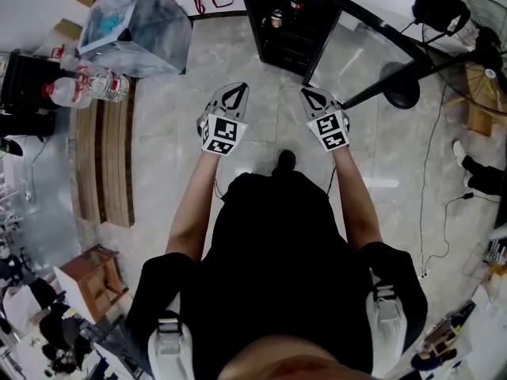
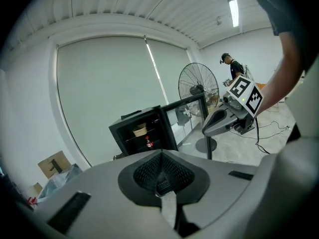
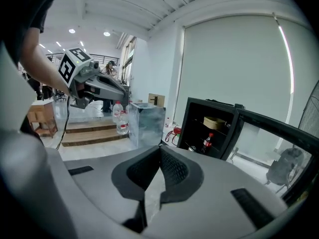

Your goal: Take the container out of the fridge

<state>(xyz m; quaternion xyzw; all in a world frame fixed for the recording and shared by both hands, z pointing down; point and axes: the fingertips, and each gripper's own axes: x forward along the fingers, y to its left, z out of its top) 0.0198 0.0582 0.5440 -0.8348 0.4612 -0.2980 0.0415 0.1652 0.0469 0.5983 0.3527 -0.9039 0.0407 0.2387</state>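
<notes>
Black open fridge (image 1: pixel 277 46) at upper centre, tan round container (image 3: pixel 215 122) shelved inside, grey left gripper (image 1: pixel 234 90) and right gripper (image 1: pixel 314 93) held below, jaws together, empty.

Tan round container (image 3: pixel 215 122) sits upright on the top shelf of the little black fridge (image 3: pixel 187 128), door swung wide open.

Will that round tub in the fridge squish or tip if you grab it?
Probably light: the tub looks like tan paper takeaway ware. It may squish if squeezed hard. Low and wide, it likely won't tip.
</notes>
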